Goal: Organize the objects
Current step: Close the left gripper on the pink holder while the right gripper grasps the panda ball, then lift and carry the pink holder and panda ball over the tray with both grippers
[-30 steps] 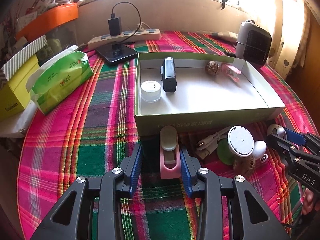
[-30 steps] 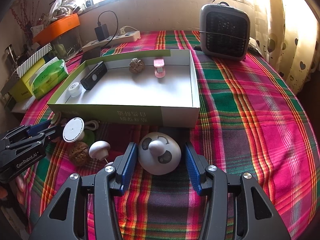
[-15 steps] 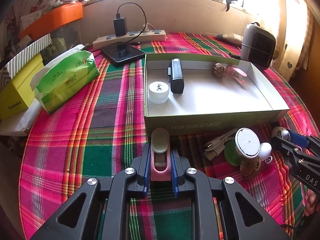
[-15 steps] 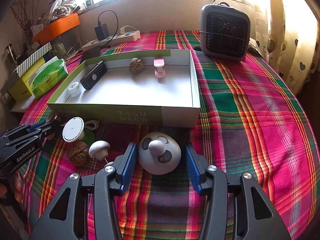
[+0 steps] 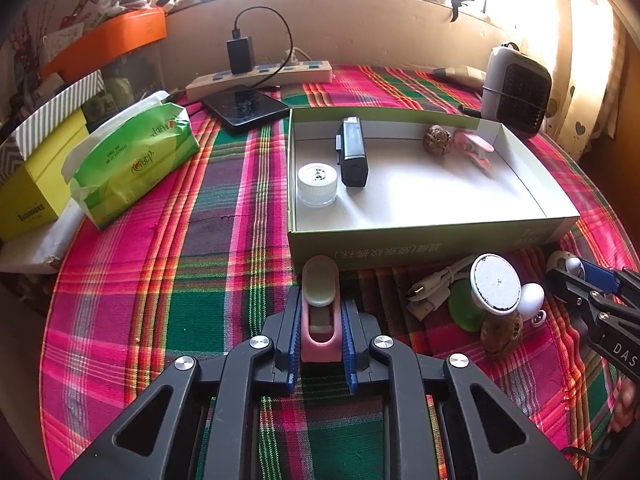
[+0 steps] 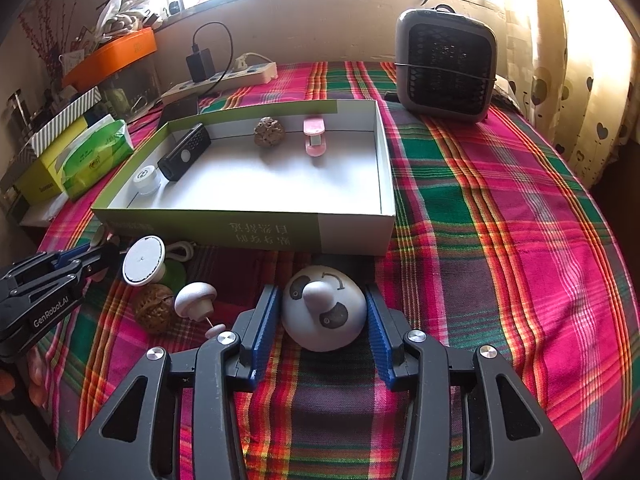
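The left gripper has its fingers clamped on the pink clip, just near of the green box; the right gripper has just been closing its fingers around the panda toy, seemingly touching it. Both things rest on the plaid surface.

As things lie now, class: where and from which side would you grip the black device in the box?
Grip the black device across its two long sides, near its far end, probably from above. It lies flat and narrow; the box walls block a level approach, and the white jar crowds its near end.
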### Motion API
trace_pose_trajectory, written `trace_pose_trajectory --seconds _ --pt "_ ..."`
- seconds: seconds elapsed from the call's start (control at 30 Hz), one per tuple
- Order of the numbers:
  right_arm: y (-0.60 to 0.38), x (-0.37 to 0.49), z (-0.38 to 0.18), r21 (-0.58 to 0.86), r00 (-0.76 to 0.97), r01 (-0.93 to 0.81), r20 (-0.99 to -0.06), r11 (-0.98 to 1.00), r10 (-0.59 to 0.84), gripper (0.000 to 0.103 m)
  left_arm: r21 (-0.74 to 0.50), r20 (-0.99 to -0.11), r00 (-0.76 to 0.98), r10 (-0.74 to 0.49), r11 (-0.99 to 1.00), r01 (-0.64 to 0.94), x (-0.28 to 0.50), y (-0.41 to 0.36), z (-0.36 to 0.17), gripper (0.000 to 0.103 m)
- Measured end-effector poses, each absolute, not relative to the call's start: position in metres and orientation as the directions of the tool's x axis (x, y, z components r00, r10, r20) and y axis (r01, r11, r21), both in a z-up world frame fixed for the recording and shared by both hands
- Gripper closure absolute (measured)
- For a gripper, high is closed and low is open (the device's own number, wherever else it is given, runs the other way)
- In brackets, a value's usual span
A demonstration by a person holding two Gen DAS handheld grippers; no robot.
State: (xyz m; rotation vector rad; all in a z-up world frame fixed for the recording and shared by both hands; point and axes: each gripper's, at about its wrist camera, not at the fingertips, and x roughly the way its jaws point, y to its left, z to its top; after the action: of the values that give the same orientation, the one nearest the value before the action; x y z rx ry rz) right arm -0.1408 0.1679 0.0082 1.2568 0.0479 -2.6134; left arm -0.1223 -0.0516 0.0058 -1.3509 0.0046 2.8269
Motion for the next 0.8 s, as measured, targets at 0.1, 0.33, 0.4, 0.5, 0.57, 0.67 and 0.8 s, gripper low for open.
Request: trace_pose_trajectory --seconds 0.1,0.33,0.4,0.5,0.57,0.67,0.8 --pt "0.168 -0.1408 0.0081 0.074 -0.601 0.229 -0.774 -0.971 -0.2 0.06 -0.002 -0.778 -0.629 0.007 -1.0 -0.009 -0.1221 -0.0516 0.0059 0.087" --pt "0.1684 -0.1409 0.0082 0.07 -0.602 0.229 -0.774 -0.971 -0.198 0.06 -0.002 -0.778 -0.628 0.007 -1.0 -0.009 -0.1222 -0.0515 0.006 0.087" --pt "0.1688 -0.1408 0.0082 0.071 -0.602 0.229 -0.774 -0.971 -0.199 0.06 -0.001 -0.778 -0.628 0.005 -1.0 -0.007 -0.1218 -0.0516 0.0059 0.087" --pt "0.1685 -0.1408 0.0083 0.073 -0.602 0.228 -0.773 -0.971 -0.2 0.06 0.003 -0.779 -0.627 0.002 -1.0 -0.006 -0.121 -0.0526 0.0058 0.087" --pt "0.1689 -0.1412 0.0083 0.078 -0.602 0.227 -0.772 -0.971 -0.202 0.06 0.002 -0.776 -0.631 0.002 -1.0 -0.005 -0.1201 -0.0539 0.0073 0.087" --pt "0.1692 -0.1412 0.0093 0.085 -0.604 0.229 -0.768 -0.97 -0.21 0.06 0.0 -0.771 -0.637 0.002 -1.0 -0.003 -0.1192 -0.0556 0.0105 0.087" --pt "0.1683 -0.1411 0.0108 0.085 -0.608 0.232 -0.765 -0.969 -0.212 0.06 -0.005 -0.764 -0.645 0.007 -1.0 -0.005 -0.118 -0.0562 0.0156 0.087"
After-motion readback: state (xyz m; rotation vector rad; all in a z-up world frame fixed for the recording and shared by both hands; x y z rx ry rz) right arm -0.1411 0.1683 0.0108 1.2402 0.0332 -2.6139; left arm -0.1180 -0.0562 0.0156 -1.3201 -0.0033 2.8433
